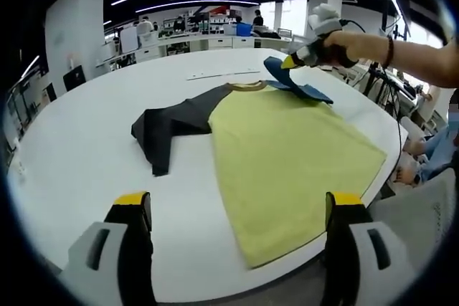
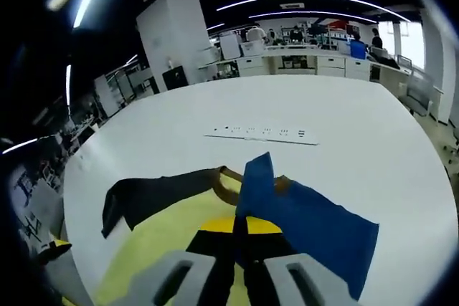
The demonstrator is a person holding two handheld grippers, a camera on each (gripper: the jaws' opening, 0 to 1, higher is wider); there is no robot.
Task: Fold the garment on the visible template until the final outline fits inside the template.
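Blue sleeve (image 2: pixel 308 231) is pinched in your right tongs (image 2: pixel 239 238), lifted off the yellow shirt (image 1: pixel 287 152) lying flat on the desk (image 1: pixel 79 155). Left tongs (image 1: pixel 237 213) hang wide, empty. Carry the sleeve across the body, lay flat, then release.

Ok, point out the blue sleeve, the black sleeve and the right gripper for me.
blue sleeve (image 2: pixel 315 231): right gripper view, middle of the lifted blue cloth.
black sleeve (image 1: pixel 166 128): left gripper view, middle of the dark sleeve lying flat on the table.
right gripper (image 1: pixel 290 61): left gripper view, yellow tips pinching the blue sleeve.
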